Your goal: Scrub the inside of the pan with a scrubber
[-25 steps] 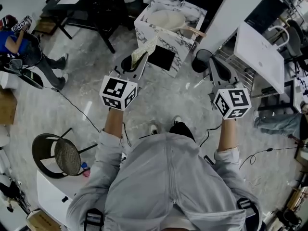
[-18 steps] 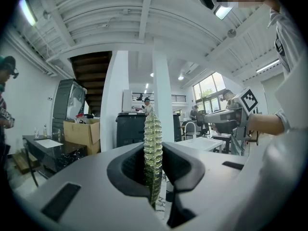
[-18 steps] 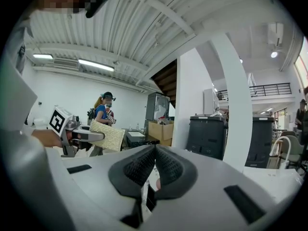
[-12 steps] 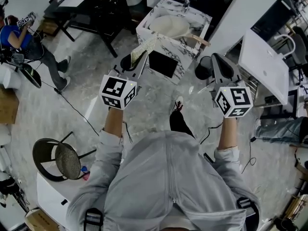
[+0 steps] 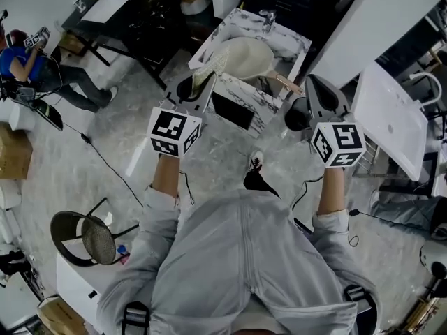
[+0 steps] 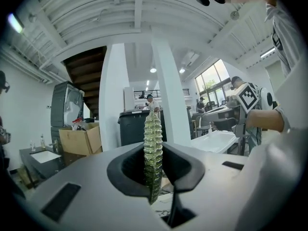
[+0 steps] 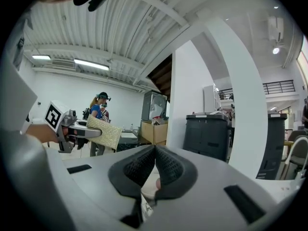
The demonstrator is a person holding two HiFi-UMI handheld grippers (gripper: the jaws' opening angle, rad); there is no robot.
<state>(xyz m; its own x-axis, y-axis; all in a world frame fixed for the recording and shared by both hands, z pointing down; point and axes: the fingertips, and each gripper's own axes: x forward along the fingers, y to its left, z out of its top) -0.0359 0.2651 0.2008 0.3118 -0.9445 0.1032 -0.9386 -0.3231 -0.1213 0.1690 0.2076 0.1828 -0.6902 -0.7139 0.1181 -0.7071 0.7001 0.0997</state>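
A cream pan (image 5: pixel 244 53) with a wooden handle (image 5: pixel 287 84) lies in the basin of a marble-patterned stand (image 5: pixel 237 93), ahead of both grippers. My left gripper (image 5: pixel 200 82) is shut on a flat yellow-green scrubber (image 5: pixel 211 70), held in the air just short of the stand's near left corner. The left gripper view has the scrubber (image 6: pixel 153 150) edge-on between the jaws. My right gripper (image 5: pixel 318 95) hovers to the right of the stand, shut with nothing in it; its ribbed pads (image 7: pixel 166 165) meet. From the right gripper view the scrubber (image 7: pixel 104 133) shows side-on.
A black table (image 5: pixel 143 16) stands at the far left, and a person in blue (image 5: pixel 28 58) beyond it. A round stool (image 5: pixel 87 234) is at the near left. A white panel (image 5: pixel 390 114) and a dark bin (image 5: pixel 295 114) lie to the right. Cables cross the floor.
The stand and pan have drawn closer and lower in the head view as the person steps forward. Both grippers keep their pose; the scrubber stays held.
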